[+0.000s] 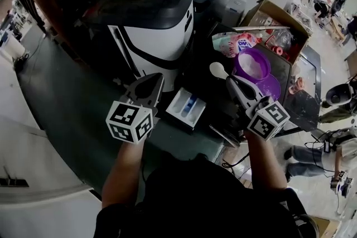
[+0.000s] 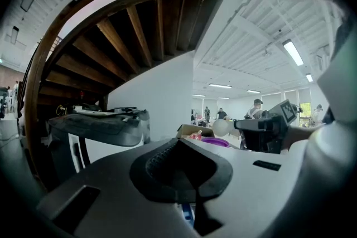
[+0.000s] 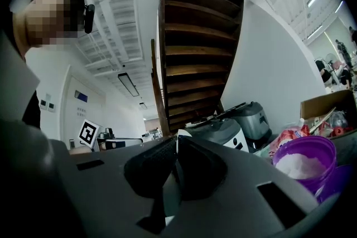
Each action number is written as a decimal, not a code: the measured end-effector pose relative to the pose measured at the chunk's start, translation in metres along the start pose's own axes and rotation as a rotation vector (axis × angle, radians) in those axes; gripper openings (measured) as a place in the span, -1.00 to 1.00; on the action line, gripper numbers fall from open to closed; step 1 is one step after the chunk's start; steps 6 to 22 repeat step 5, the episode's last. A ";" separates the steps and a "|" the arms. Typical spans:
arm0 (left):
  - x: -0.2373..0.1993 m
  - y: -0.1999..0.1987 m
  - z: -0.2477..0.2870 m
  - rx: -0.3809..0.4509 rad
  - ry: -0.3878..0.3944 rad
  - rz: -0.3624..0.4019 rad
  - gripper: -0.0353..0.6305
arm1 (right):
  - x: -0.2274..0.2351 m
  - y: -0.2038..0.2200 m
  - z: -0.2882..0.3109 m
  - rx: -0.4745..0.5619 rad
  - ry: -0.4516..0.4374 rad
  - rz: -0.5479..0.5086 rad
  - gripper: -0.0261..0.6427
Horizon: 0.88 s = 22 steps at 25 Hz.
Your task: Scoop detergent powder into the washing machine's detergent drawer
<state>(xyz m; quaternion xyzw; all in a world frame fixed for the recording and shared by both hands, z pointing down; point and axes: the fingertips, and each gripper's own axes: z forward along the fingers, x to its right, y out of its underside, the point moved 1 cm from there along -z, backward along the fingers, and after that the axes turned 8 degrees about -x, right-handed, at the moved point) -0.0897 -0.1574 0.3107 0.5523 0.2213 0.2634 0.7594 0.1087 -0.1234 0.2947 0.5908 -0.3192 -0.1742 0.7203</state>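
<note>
Right gripper (image 1: pixel 232 82) holds white scoop (image 1: pixel 218 69) level beside the purple tub (image 1: pixel 240 59).

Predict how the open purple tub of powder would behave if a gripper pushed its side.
The purple tub has no lid on and holds white powder, so tipping it would probably spill. The powder adds weight inside, so a gentle push would likely slide it, not topple it. Its wall looks like smooth plastic and may slip between jaws.

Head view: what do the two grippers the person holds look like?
The left gripper and right gripper are dark grey, tapering to jaws with black ribbed pads. Each carries a white cube of black square markers. The person wears a dark top.
</note>
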 end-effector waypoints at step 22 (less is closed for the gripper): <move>-0.002 0.006 0.000 -0.003 -0.001 -0.012 -0.88 | -0.005 0.003 0.006 -0.004 -0.016 0.009 -0.86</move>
